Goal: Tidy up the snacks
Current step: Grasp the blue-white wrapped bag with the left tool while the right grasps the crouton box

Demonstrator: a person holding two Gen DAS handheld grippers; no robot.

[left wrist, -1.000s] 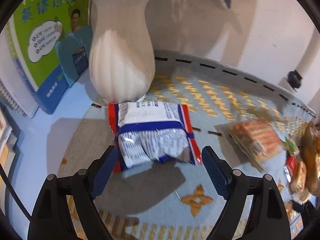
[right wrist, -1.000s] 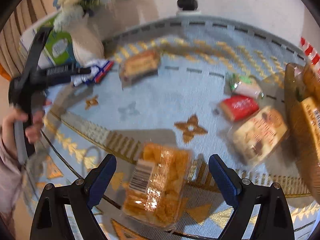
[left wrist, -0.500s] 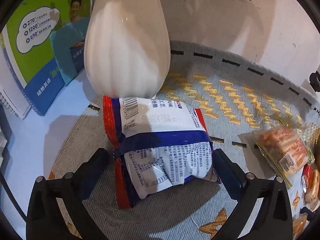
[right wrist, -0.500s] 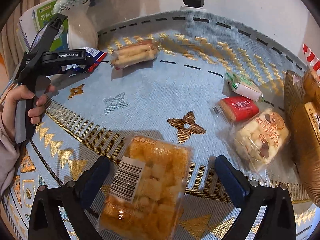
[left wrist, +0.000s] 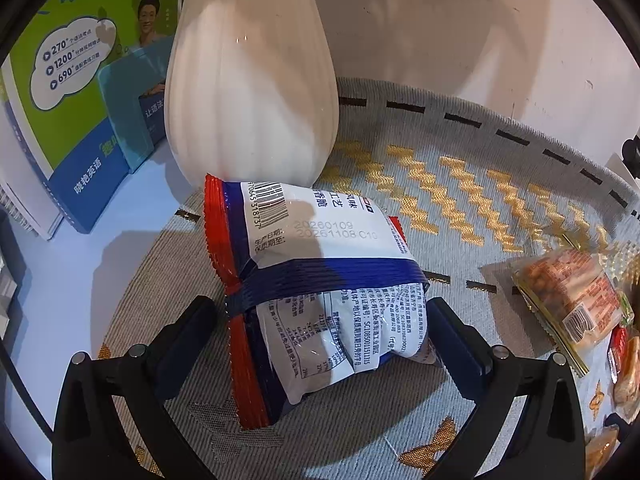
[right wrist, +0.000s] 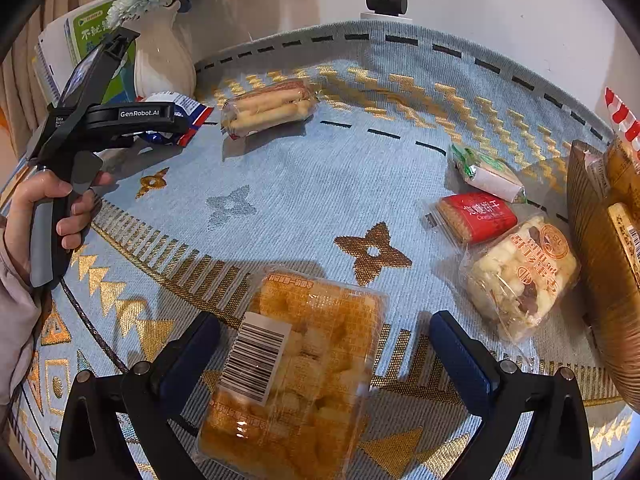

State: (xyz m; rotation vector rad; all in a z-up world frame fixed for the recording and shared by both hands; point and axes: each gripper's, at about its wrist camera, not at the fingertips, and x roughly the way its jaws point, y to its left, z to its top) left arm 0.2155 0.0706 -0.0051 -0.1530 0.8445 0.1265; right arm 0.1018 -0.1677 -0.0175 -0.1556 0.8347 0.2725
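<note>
A red, blue and white snack pack [left wrist: 320, 264] lies on the patterned cloth against a white vase [left wrist: 248, 80]. My left gripper [left wrist: 320, 336] is open and straddles the pack's near end, one finger close on each side. An orange snack pack [right wrist: 304, 360] with a barcode label lies between the fingers of my right gripper [right wrist: 324, 348]. That gripper is open too, with a gap on both sides. In the right wrist view a hand [right wrist: 40, 208] holds the left gripper's handle at the far left.
Loose packs lie on the cloth: biscuit sticks [right wrist: 268, 108], a green and white one [right wrist: 488, 172], a red one [right wrist: 476, 216] and a pale lumpy one [right wrist: 520, 276]. A brown basket [right wrist: 596, 264] holding packs stands at the right edge. A green book [left wrist: 80, 60] leans behind the vase.
The left gripper came forward and down until its widened fingers flank the red and blue pack. The right gripper's jaws widened around the orange pack and edged closer.
</note>
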